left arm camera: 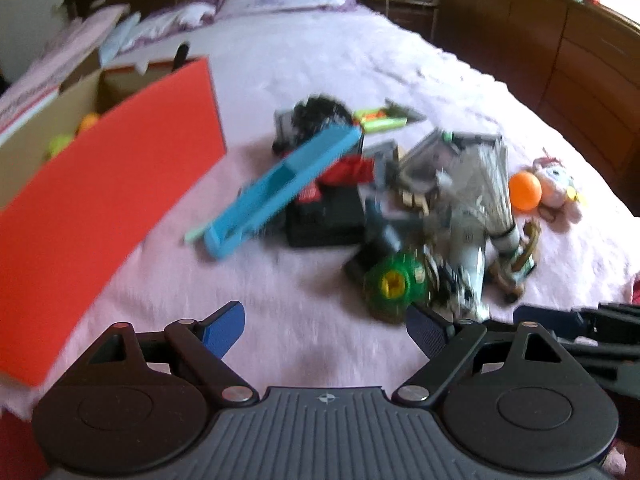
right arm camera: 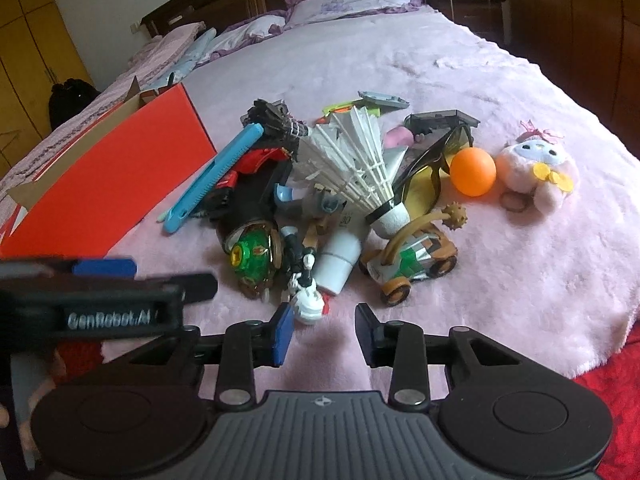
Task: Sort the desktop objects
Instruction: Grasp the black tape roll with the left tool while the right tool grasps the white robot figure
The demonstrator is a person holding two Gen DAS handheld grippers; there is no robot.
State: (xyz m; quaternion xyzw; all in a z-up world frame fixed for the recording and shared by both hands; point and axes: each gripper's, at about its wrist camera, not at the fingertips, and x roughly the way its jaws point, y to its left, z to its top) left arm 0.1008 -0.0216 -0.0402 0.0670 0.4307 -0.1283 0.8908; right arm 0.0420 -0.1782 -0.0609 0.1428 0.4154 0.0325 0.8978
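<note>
A pile of small objects lies on the pink bedspread [right arm camera: 480, 92]. It holds a white shuttlecock [right arm camera: 356, 160], a green spinning top [right arm camera: 252, 256], a blue case [right arm camera: 212, 176], a toy car [right arm camera: 412, 264], yellow-lens glasses [right arm camera: 424, 176], a white cup [right arm camera: 340, 256] and a small figure [right arm camera: 306, 280]. An orange ball [right arm camera: 473, 172] and a plush toy [right arm camera: 536, 172] lie to the right. My right gripper [right arm camera: 323, 336] is open and empty, just before the figure. My left gripper [left arm camera: 326, 330] is open and empty, short of the green top [left arm camera: 394, 282].
An open cardboard box with a red flap [left arm camera: 104, 200] stands left of the pile and holds balls [left arm camera: 60, 144]. Pillows [right arm camera: 348, 0] lie at the headboard. Wooden cabinets [left arm camera: 560, 40] stand at the right. The left gripper's body [right arm camera: 100, 304] crosses the right wrist view.
</note>
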